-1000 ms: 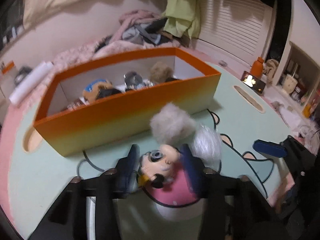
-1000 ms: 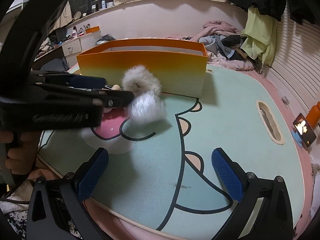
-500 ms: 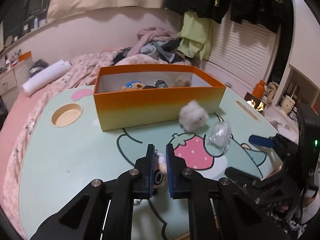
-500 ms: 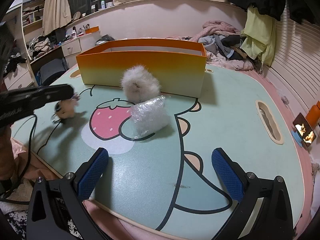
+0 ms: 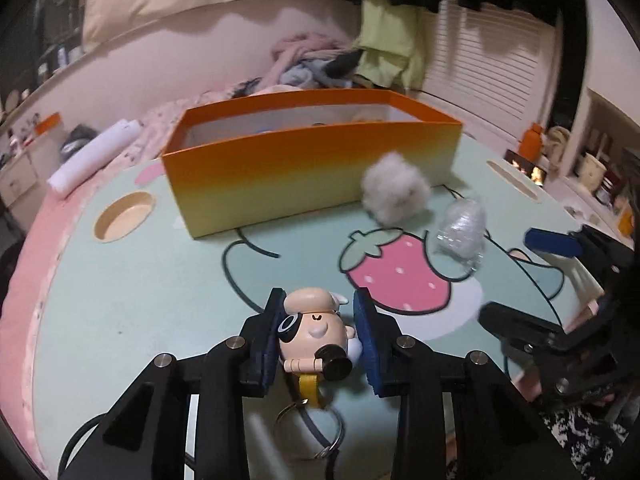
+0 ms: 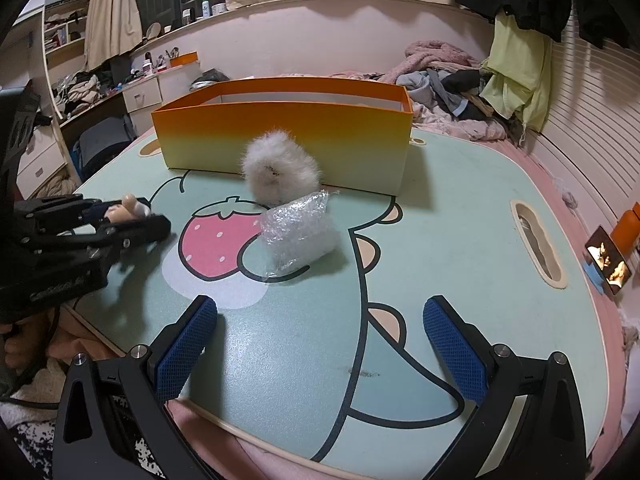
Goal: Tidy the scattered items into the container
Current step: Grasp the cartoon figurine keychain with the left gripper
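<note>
Both near table [image 6: 440,240] edge: left gripper [image 5: 318,298] jaws just opening around figurine [image 5: 312,330], right gripper [image 6: 320,308] jaws spread.

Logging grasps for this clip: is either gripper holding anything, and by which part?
Left gripper: small pig-faced keychain figure between its jaws at the head; firm grip unclear. Right gripper: open, holding nothing.

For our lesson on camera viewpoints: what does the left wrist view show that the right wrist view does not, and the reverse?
Only the left wrist view shows the figurine keychain's face, yellow strap and key ring, and the round cup recess. Only the right wrist view shows the right gripper's two blue pads spread wide with nothing between. Both show the orange box, fluffy pom-pom and bubble-wrap bundle.
</note>
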The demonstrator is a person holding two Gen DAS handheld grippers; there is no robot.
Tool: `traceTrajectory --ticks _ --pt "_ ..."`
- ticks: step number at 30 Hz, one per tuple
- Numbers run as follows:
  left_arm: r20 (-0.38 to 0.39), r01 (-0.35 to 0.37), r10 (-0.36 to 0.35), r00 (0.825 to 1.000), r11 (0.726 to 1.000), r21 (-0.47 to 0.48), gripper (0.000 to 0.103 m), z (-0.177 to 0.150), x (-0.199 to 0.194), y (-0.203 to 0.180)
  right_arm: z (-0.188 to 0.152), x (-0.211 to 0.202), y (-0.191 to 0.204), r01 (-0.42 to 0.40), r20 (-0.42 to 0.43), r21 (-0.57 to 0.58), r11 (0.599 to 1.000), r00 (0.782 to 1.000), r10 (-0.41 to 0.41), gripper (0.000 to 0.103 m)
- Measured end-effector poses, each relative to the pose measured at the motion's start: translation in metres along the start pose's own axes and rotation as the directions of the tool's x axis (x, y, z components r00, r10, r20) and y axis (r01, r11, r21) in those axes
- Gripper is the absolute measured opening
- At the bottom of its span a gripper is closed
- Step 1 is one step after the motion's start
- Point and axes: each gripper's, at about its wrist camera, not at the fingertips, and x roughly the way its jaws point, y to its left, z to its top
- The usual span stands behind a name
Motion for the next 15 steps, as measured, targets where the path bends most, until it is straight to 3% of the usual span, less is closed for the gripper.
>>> traceTrajectory --ticks 8,15 --pt "0.091 0.045 -0.041 0.995 0.998 -0.051 0.033 -0.001 -0.026 0.012 0.000 0.000 -0.001 0.000 0.000 0.008 1.000 1.000 0.000 0.103" --pt "0.119 0.062 -0.052 0.992 0.994 -0.087 0.033 -0.001 -0.043 0.022 0.019 -0.004 -0.015 -0.050 0.040 0.125 0.991 0.998 0.046 0.103"
